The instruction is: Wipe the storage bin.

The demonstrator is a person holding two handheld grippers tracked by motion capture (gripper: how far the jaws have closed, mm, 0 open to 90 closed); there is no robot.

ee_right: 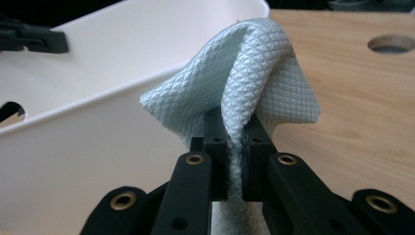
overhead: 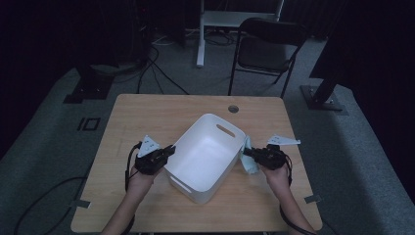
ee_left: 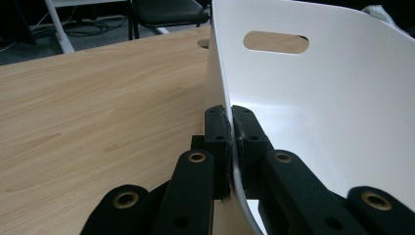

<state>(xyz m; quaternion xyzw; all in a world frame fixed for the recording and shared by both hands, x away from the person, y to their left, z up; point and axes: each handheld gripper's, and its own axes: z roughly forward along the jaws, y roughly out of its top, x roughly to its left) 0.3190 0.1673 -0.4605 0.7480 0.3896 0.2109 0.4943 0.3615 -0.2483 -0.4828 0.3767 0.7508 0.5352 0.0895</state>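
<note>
On the bench [overhead: 147, 112], the left claw [ee_left: 230, 128] pinched the white tub's [overhead: 208, 152] wall, while the right claw [ee_right: 235, 134] gripped a pale blue cloth [ee_right: 244, 83].

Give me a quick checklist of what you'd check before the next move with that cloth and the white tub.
1. Left claw grips the tub wall: ok, jaws closed on the rim.
2. Right claw holds the cloth: ok, pinched between the jaws.
3. Tub inside is free for the cloth: ok, nothing visible inside.
4. Cloth is over the tub opening: not ok, it hangs outside the right wall.
5. Tub sits flat on the table: cannot tell.
</note>
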